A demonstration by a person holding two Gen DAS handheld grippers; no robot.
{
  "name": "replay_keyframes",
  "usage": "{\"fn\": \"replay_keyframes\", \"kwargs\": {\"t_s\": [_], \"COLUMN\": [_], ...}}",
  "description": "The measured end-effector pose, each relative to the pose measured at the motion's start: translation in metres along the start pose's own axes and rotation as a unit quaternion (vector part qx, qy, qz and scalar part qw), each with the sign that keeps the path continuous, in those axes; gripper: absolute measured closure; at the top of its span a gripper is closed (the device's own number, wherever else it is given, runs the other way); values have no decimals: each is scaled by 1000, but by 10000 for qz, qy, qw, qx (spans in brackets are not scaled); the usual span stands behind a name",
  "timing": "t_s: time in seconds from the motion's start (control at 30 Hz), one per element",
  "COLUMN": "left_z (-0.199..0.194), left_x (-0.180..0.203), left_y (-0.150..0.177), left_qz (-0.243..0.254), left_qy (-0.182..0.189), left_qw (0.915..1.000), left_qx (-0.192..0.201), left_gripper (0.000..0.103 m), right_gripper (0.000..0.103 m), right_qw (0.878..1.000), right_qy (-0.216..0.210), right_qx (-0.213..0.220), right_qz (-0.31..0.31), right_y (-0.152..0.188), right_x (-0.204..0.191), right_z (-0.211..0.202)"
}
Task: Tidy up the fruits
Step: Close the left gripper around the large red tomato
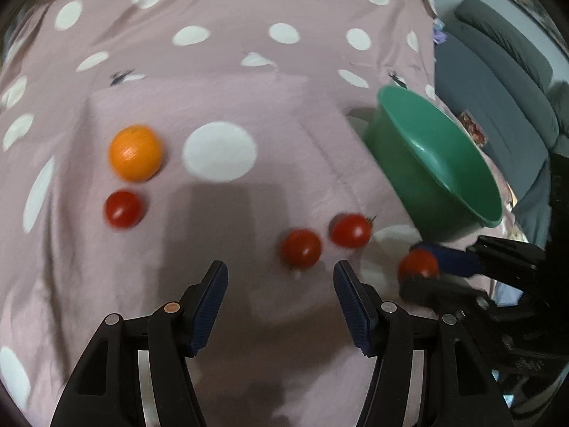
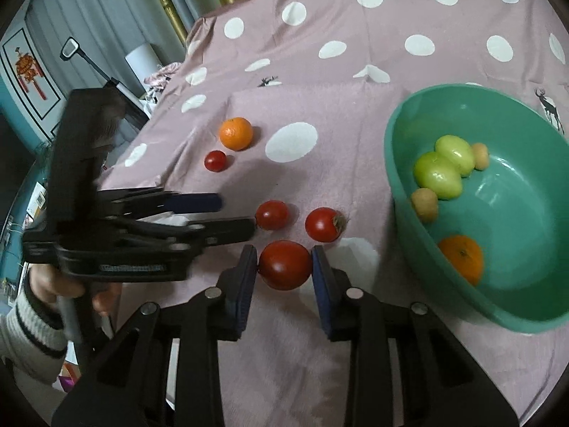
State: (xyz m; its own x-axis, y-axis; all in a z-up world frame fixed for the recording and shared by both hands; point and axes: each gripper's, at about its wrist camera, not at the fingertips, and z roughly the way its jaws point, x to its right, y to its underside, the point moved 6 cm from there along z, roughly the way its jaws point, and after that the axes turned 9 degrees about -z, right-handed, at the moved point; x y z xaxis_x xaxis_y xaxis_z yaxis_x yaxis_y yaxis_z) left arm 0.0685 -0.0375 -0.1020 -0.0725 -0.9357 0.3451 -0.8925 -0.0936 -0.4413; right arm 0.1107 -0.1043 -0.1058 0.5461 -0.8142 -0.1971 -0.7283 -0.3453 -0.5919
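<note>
My right gripper (image 2: 284, 254) is shut on a red tomato (image 2: 284, 265), just above the pink dotted cloth (image 2: 320, 99); the left wrist view shows that tomato (image 1: 418, 265) in the right gripper (image 1: 425, 272) too. My left gripper (image 1: 281, 274) is open with nothing between its fingers, and it shows in the right wrist view as well (image 2: 234, 215). A tomato (image 1: 300, 252) lies just past its fingertips, another (image 1: 350, 229) to the right. Farther left lie a third tomato (image 1: 122, 209) and an orange (image 1: 135, 152). The green bowl (image 2: 515, 242) holds two green fruits (image 2: 437, 174), two small tan ones (image 2: 425, 204) and an orange (image 2: 462, 258).
The bowl (image 1: 437, 163) stands near the cloth's right edge, with a grey sofa (image 1: 505, 82) beyond it. A hand in a striped sleeve (image 2: 32, 334) holds the left gripper. Curtains and a framed picture (image 2: 32, 71) are off the cloth's left side.
</note>
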Motion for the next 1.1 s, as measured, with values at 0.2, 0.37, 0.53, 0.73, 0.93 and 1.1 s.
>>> {"fn": "replay_keyframes", "kwargs": {"t_s": [0.2, 0.37, 0.53, 0.73, 0.93, 1.1], "left_z": [20, 28, 33, 32, 2, -22], "left_x": [16, 16, 18, 10, 2, -5], "left_y": [-7, -6, -6, -11, -4, 3], "left_qz": [302, 385, 480, 60, -253, -442], "left_qy": [-138, -258, -325, -316, -239, -276], "left_qw": [9994, 9989, 9983, 9993, 9994, 9986], "left_qx": [-37, -75, -77, -166, -74, 24], "left_gripper": [42, 59, 71, 75, 75, 75], "right_gripper": [70, 70, 70, 70, 70, 70], "right_qw": [9999, 9993, 9989, 9985, 9979, 9979], "right_qy": [9, -124, -155, -135, -113, -174], "right_qx": [123, 208, 297, 359, 452, 486], "right_qz": [103, 291, 340, 394, 443, 389], "right_y": [4, 7, 7, 10, 9, 7], "right_x": [3, 9, 11, 14, 16, 8], "right_z": [-6, -8, -12, -19, -27, -30]}}
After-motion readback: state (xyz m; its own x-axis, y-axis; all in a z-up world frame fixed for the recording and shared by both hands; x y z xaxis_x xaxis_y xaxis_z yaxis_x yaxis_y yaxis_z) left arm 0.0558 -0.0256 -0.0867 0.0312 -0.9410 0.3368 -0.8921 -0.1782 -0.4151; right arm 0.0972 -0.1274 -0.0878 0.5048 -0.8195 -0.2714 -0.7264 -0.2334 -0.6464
